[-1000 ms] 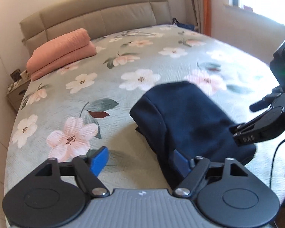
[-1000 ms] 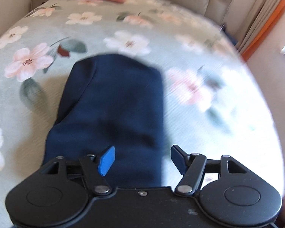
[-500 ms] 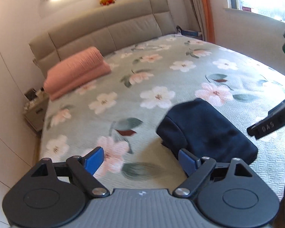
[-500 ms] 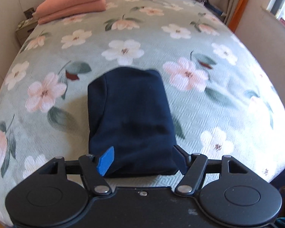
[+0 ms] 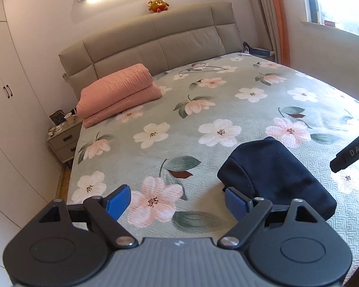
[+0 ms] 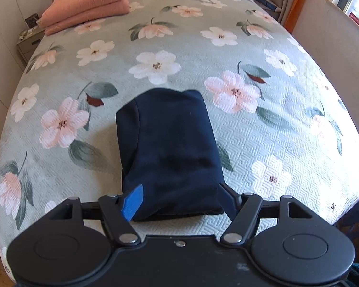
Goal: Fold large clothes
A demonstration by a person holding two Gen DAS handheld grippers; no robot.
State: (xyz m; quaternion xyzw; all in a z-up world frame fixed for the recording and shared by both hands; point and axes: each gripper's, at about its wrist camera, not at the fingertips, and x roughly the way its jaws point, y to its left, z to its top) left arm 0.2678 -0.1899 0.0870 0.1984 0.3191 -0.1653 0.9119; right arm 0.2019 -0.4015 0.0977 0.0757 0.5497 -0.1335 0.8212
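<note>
Navy garment (image 6: 170,148): folded into a compact rectangular bundle, lying flat on the bed (image 6: 287,143) near its near edge, slightly right of centre in the left wrist view. Rounded fold along the bundle's left side; far end softly curved; near end squared off just short of the mattress edge.

Left gripper (image 5: 178,202): jaws spread wide, holding nothing, above the floral bedspread just left of the bundle; its right blue pad (image 5: 234,202) appears just beside the bundle's near left corner, contact not discernible.

Right gripper (image 6: 179,201): jaws spread wide, empty, straddling the bundle's near end in view; whether the pads touch the cloth cannot be told.

Open room: bare bedspread surrounds the bundle on the left, right and far sides.

Pink quilt (image 5: 117,95): folded, at the far left corner by the headboard (image 5: 150,50), well apart from the bundle.

Nightstand (image 5: 64,141): beside the bed's far left edge.

Plush toy (image 5: 158,5): atop the headboard.
</note>
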